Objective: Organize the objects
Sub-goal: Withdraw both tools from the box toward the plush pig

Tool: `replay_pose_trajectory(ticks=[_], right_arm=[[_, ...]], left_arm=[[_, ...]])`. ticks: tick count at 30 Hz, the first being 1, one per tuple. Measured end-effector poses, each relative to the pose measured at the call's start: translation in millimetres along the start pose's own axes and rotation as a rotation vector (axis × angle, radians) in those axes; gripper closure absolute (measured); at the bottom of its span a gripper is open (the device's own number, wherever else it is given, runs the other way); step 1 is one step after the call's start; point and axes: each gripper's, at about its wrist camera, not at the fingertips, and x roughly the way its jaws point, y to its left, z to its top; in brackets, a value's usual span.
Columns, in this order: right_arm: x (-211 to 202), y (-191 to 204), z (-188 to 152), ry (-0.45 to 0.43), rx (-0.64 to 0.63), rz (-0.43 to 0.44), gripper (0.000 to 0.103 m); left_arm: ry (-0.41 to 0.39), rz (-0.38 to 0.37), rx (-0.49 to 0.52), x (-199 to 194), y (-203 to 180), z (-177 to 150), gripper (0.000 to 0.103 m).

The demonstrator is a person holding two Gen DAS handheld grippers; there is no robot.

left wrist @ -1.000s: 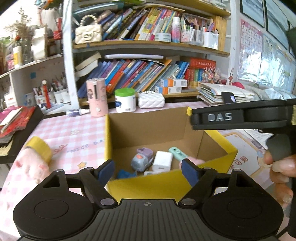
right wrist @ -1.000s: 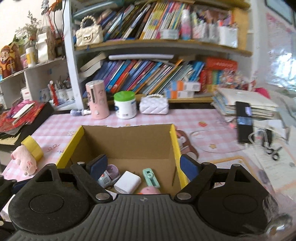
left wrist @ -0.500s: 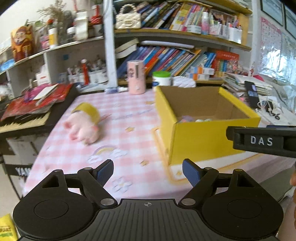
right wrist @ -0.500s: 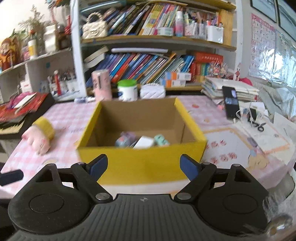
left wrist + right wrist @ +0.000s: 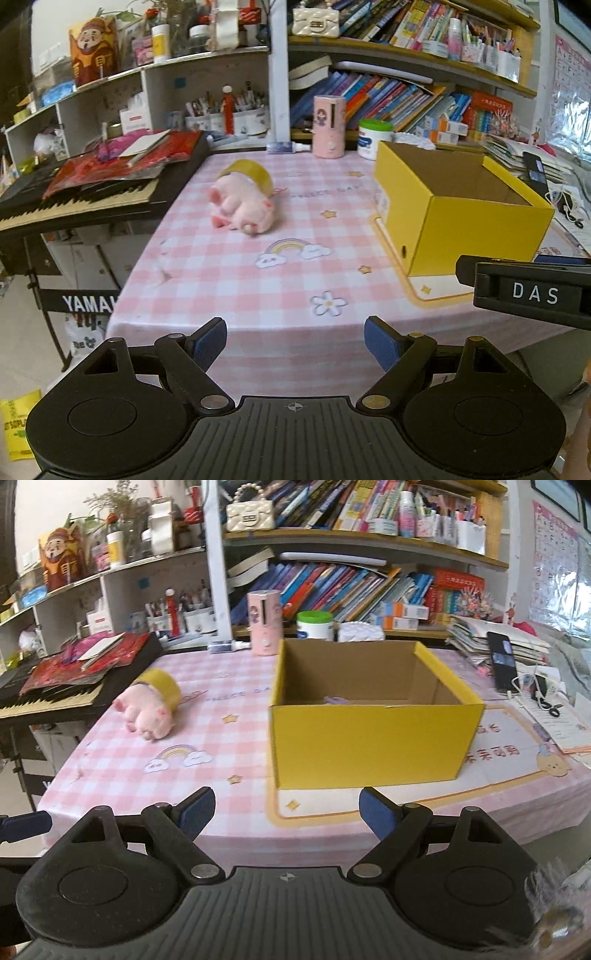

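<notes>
A yellow cardboard box stands open on the pink checked table; it also shows in the left wrist view. Its contents are mostly hidden behind the near wall. A pink plush toy lies left of the box with a yellow tape roll leaning on it; the toy and the roll also show in the right wrist view. My left gripper is open and empty before the table's front edge. My right gripper is open and empty, facing the box.
A pink cylinder, a green-lidded jar and a white purse stand behind the box below bookshelves. A keyboard with red papers sits left. A phone, cables and papers lie right.
Both grippers have pulled back from above the box to beyond the table's front edge, staying open and empty. The left one has also swung leftward.
</notes>
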Motion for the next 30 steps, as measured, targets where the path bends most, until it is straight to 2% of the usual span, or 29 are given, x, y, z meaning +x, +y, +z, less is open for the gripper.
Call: replay_pose_trajectory(ticks=[14, 30], right_arm=[[-5, 47, 0, -0.014, -0.051, 0.038, 0.017], [4, 68, -1, 0.008, -0.069, 0.024, 0.016]], left_arm=[[-0.044, 0.025, -0.029, -10, 39, 0, 0.018], [-0.033, 0.002, -0.04, 0, 54, 1, 0.018]])
